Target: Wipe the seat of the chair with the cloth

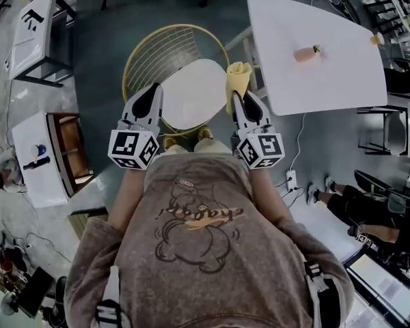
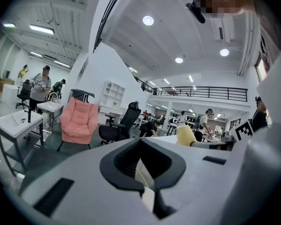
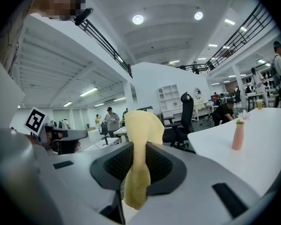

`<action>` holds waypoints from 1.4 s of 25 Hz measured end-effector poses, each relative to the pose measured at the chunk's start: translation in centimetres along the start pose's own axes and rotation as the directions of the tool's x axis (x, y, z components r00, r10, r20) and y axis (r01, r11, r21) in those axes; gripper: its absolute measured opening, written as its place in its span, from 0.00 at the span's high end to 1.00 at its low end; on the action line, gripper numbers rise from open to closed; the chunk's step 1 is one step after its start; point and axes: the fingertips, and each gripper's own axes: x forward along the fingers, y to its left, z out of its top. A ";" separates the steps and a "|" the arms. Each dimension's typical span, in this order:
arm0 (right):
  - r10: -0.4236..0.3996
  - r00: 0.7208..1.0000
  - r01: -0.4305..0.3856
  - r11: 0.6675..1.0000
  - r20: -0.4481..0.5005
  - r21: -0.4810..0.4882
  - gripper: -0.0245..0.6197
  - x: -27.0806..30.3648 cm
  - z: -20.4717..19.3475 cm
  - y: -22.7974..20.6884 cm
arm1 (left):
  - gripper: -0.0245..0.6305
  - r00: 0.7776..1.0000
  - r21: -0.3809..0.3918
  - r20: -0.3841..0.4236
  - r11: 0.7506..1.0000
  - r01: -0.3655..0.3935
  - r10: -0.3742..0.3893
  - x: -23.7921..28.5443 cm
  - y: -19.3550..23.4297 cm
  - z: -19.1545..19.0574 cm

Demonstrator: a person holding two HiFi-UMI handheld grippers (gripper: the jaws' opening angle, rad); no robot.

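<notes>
The chair stands right in front of me, its white seat point(image 1: 193, 93) under both grippers and its gold wire back point(image 1: 152, 50) on the far side. My right gripper point(image 1: 237, 96) is shut on the yellow cloth point(image 1: 238, 78), which sticks up from the jaws over the seat's right edge. In the right gripper view the cloth point(image 3: 140, 135) runs between the dark pads of the right gripper point(image 3: 139, 146) and hangs out both ends. My left gripper point(image 1: 154, 91) hovers over the seat's left edge, jaws together with nothing in them point(image 2: 141, 146). From that side the cloth point(image 2: 186, 135) shows at the right.
A white table point(image 1: 328, 74) with a small pink vase point(image 1: 305, 53) stands close on the right. A white desk point(image 1: 34, 162) and shelf sit at the left. A pink armchair point(image 2: 78, 121) and black office chair point(image 2: 122, 125) stand beyond. Someone's legs point(image 1: 348, 207) reach in at lower right.
</notes>
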 end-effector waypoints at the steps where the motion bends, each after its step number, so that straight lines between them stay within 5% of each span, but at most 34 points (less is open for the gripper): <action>1: 0.007 1.000 -0.007 1.000 -0.002 0.000 0.82 0.5 0.1 -0.1 | 0.95 1.000 -0.005 0.000 1.000 -0.003 0.003 0.3 0.3 0.0; 20: 0.109 0.987 -0.113 0.993 -0.122 -0.026 0.82 8.8 -4.2 -2.5 | 0.95 0.994 -0.055 -0.014 0.993 -0.108 0.107 5.1 5.4 -3.1; 35: 0.107 0.975 -0.116 0.993 -0.196 -0.035 0.82 15.0 -14.2 -6.1 | 0.95 0.984 -0.004 -0.033 0.985 -0.173 0.173 8.0 10.3 -11.0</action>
